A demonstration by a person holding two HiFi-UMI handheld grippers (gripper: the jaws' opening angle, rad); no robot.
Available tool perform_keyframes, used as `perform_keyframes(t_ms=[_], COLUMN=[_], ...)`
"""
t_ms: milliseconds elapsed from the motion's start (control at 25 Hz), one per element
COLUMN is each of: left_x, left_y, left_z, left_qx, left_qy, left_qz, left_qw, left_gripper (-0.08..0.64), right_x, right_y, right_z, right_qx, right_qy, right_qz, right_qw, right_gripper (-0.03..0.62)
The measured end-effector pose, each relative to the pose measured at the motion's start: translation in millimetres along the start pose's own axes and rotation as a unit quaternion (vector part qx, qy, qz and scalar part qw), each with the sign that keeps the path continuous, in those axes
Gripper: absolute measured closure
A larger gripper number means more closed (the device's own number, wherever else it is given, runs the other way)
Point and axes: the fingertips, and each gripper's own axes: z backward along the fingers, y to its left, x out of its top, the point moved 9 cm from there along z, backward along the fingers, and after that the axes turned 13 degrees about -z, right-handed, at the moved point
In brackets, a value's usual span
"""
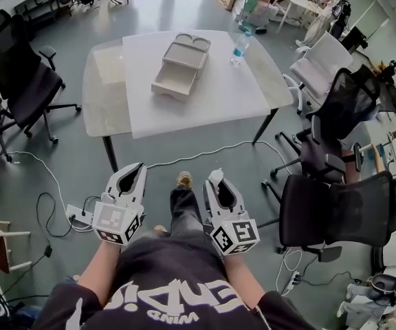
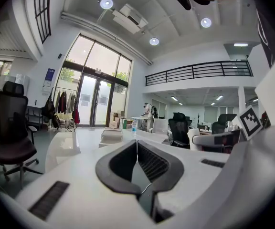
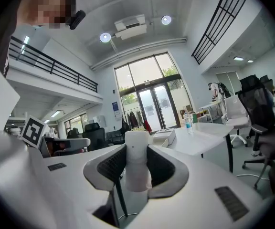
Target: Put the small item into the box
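My right gripper (image 1: 216, 181) is shut on a small white cylinder-shaped item (image 3: 137, 163), which stands upright between its pads and sticks out past the tips (image 1: 216, 177). My left gripper (image 1: 133, 173) is shut with nothing in it, its tips meeting (image 2: 136, 142). Both are held low in front of my body, well short of the table. The open white box (image 1: 181, 63) with several compartments lies on the white table (image 1: 205, 95), also seen far off in the left gripper view (image 2: 111, 136) and the right gripper view (image 3: 165, 136).
A water bottle (image 1: 239, 47) stands on the table right of the box. Black office chairs (image 1: 19, 74) stand left, and more chairs (image 1: 342, 205) at the right. Cables and a power strip (image 1: 78, 218) lie on the floor by my feet (image 1: 183, 180).
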Motion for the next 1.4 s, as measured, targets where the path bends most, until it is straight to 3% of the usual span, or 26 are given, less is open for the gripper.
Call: perform_keyframes(t_ms=[640, 1400], left_x=[4.5, 49.7], left_y=[44.9, 100.1], left_z=[-88.8, -231.9], left_qx=[0.005, 0.04], left_qy=[0.003, 0.019], left_qz=[0.002, 0.017], left_qw=[1.0, 0.9989], left_gripper=[0.549, 0.549], right_x=[26.9, 116.8], right_y=[-45.8, -117.6], right_z=[-93.8, -234.3], right_qx=[0.013, 0.058], right_qy=[0.005, 0.032], right_qz=[-0.003, -0.005], right_qw=[1.0, 0.998], right_gripper=[0.445, 0.445])
